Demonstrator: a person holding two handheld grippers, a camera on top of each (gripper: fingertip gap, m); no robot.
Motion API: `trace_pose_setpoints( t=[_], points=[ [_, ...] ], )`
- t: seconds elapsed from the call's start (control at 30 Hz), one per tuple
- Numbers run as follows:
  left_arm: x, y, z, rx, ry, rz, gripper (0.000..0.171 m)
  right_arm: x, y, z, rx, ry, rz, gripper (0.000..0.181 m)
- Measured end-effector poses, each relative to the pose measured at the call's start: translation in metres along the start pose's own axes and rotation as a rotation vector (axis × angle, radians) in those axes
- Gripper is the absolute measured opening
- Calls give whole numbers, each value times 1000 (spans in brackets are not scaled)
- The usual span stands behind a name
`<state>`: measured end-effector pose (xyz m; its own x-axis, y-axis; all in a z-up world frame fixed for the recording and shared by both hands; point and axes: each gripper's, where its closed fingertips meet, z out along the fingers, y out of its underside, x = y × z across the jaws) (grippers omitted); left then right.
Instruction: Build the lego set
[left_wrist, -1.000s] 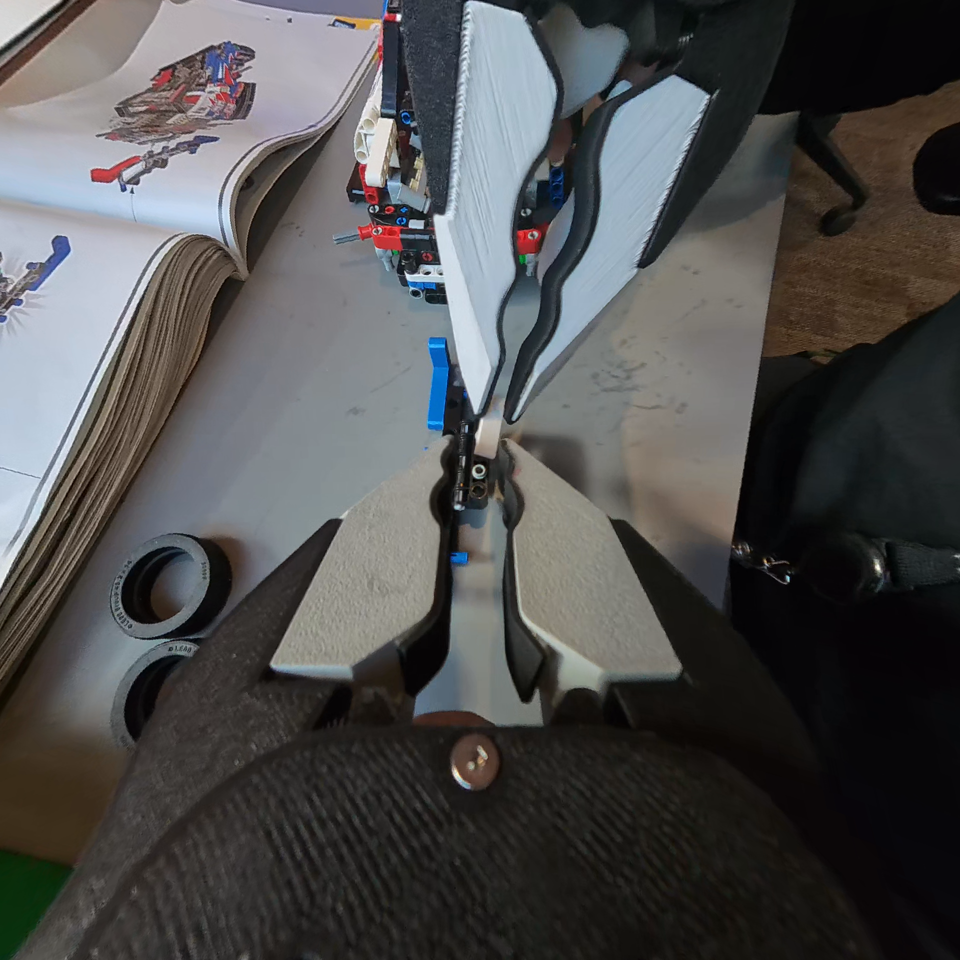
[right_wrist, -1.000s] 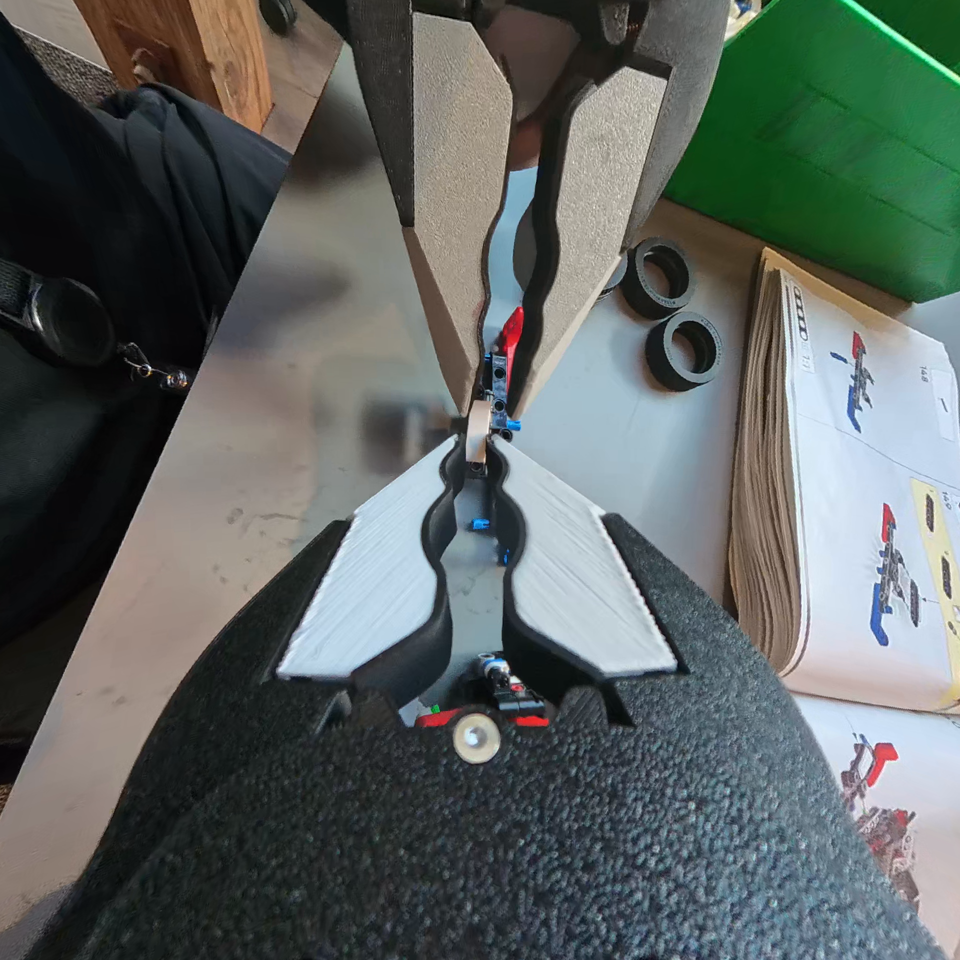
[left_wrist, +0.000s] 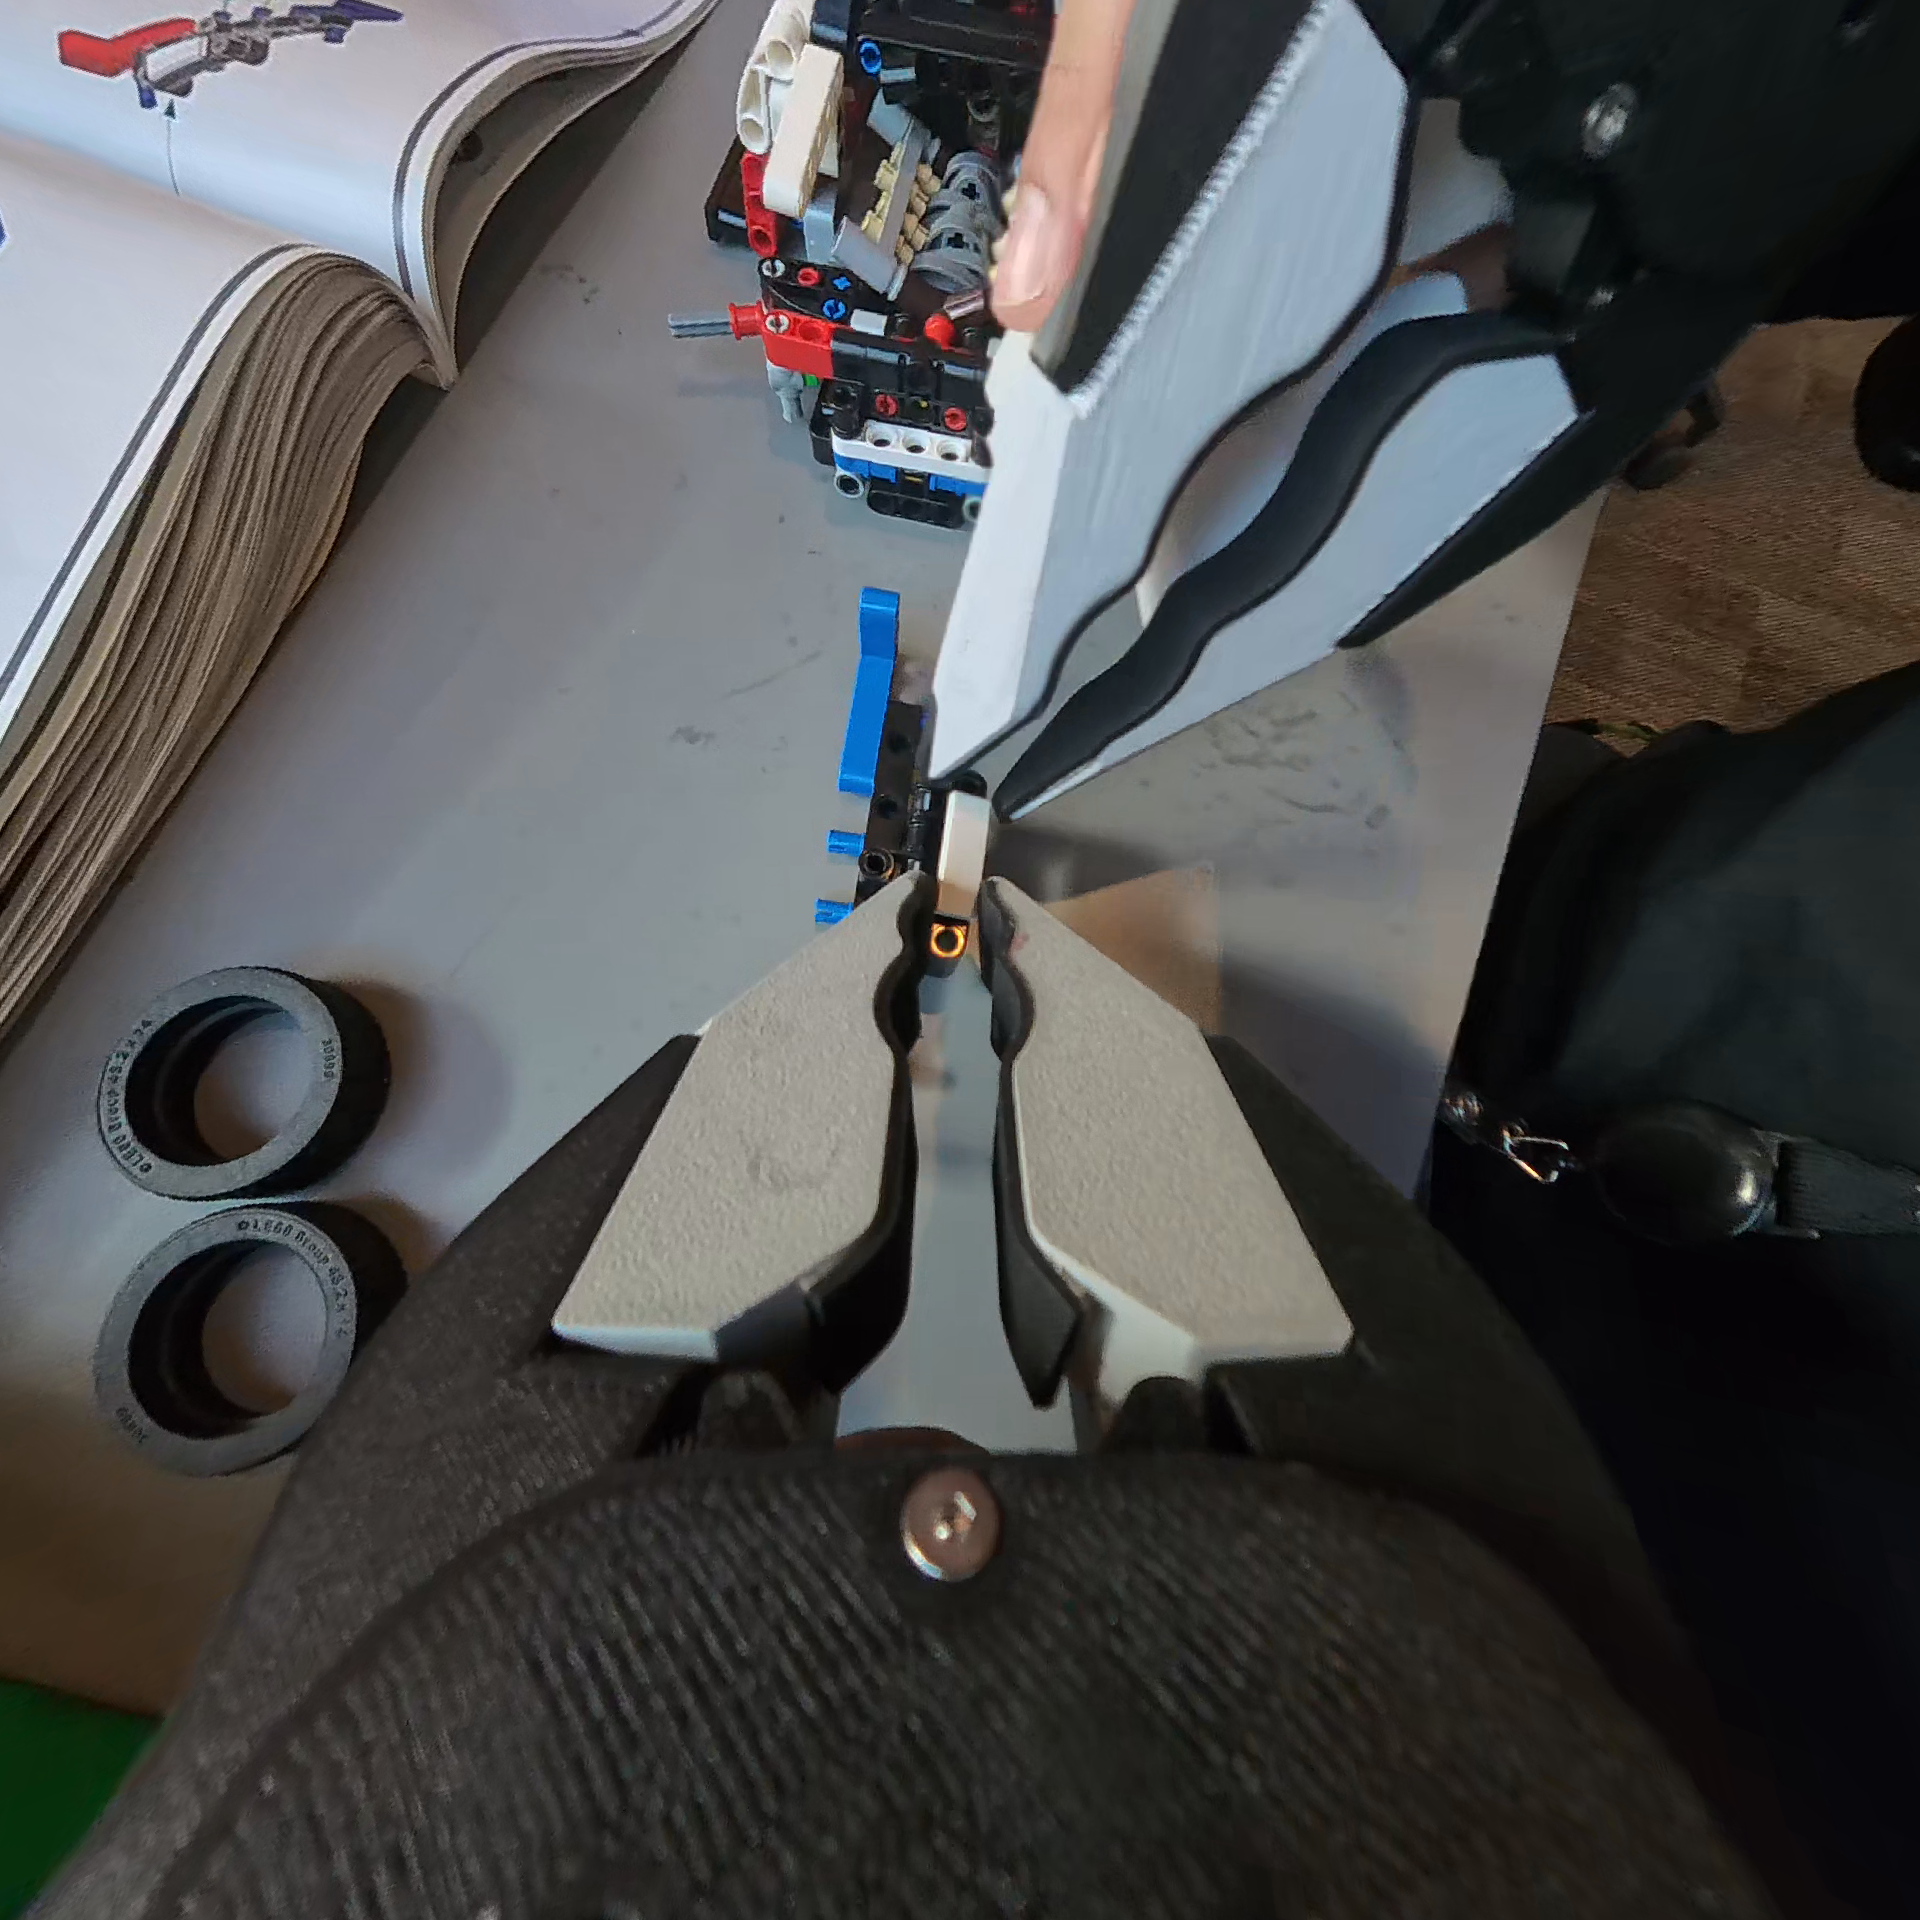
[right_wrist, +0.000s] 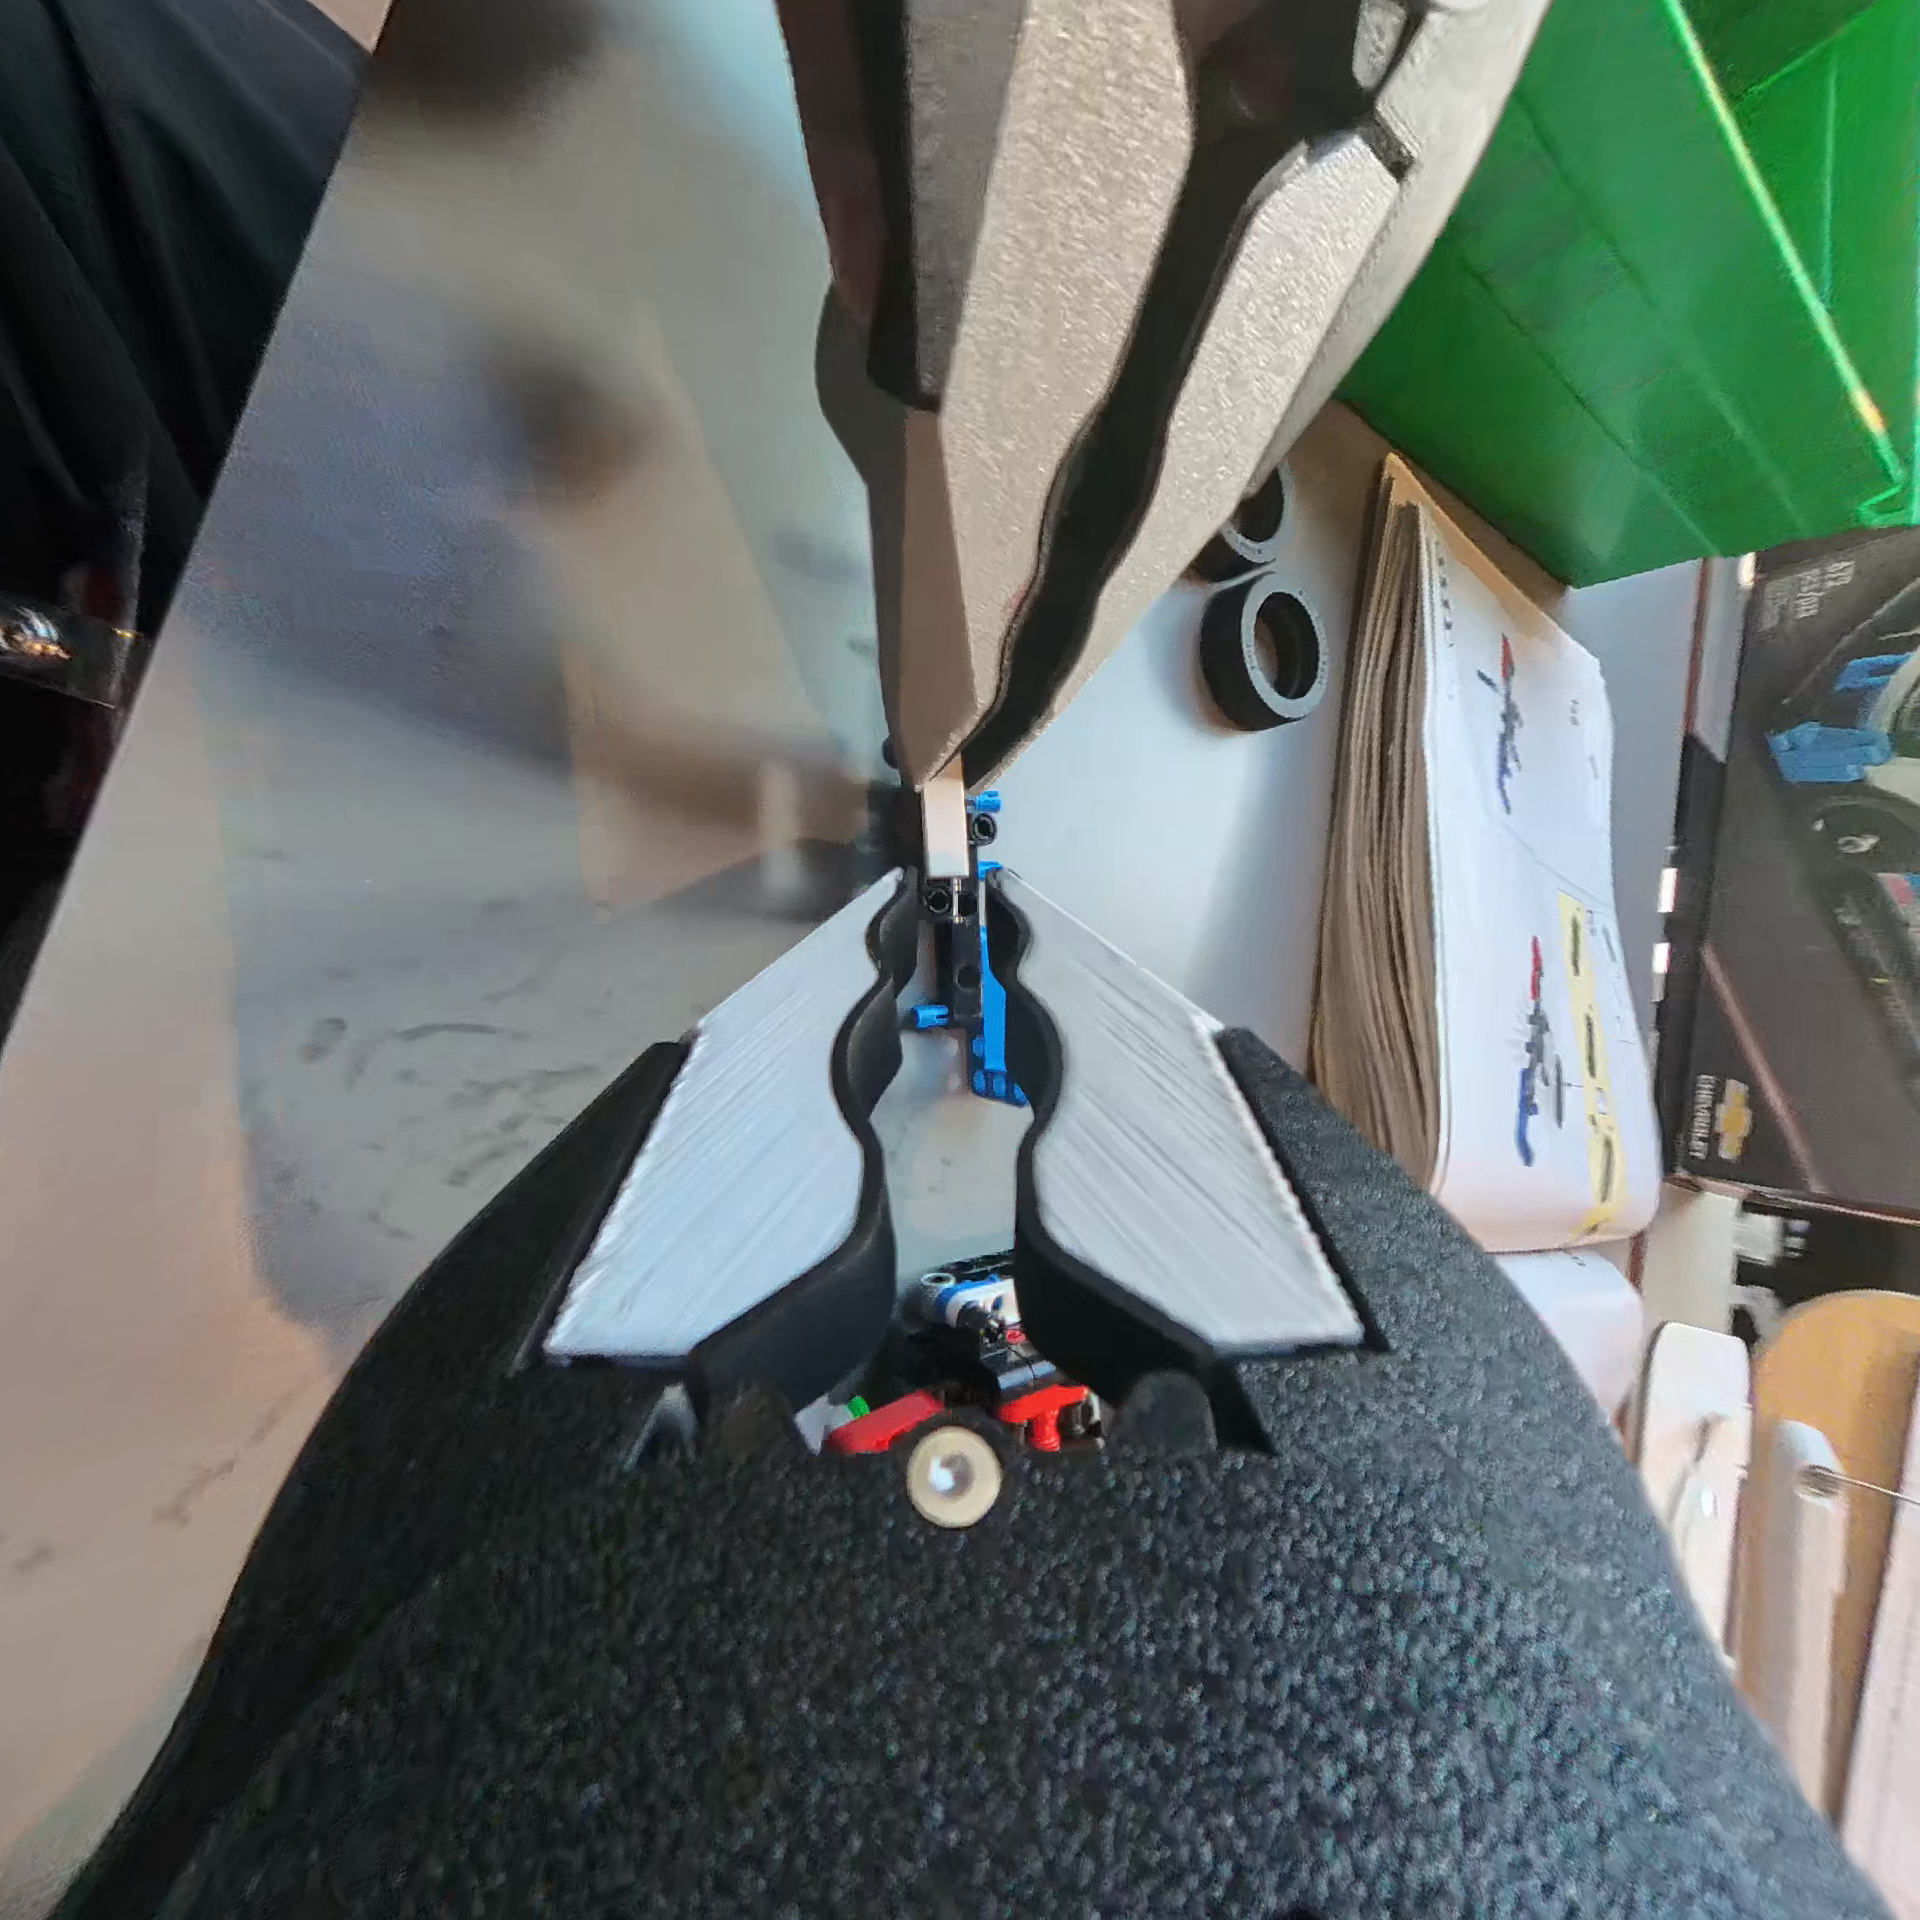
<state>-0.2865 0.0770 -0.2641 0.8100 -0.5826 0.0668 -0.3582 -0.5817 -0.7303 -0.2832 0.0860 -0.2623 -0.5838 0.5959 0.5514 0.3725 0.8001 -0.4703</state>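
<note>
Grey-fingered, my left gripper (left_wrist: 948, 891) pinches the near end of a small black, white and blue lego sub-assembly (left_wrist: 902, 821); my white-fingered right gripper (right_wrist: 943, 881) clamps its far end above the grey table (left_wrist: 499, 727).

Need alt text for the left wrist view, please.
The grey-fingered left gripper and white-fingered right gripper both pinch a small black, white and blue lego subassembly above the grey table.
</note>
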Motion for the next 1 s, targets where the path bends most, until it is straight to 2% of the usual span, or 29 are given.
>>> trace_pose_setpoints(
  t=[0.23,0.37,0.43,0.63,0.8,1.0],
  points=[
    [-3,0,1,-7,10,2,6,-2,-2,0,-2,46,-24,12],
    [-5,2,2,-13,3,-10,12,1,0,0,-29,68,-50,12],
    [-4,2,3,-2,22,-10,7,-2,1,2,-32,59,-53,9],
    [-3,2,2,6,44,-35,7,1,-3,-1,-12,75,-32,10],
    [-4,1,2,18,84,-85,7,5,-5,0,-45,161,-191,10],
    [-2,2,3,20,108,-107,8,0,-6,6,-62,173,-287,8]
  ],
)
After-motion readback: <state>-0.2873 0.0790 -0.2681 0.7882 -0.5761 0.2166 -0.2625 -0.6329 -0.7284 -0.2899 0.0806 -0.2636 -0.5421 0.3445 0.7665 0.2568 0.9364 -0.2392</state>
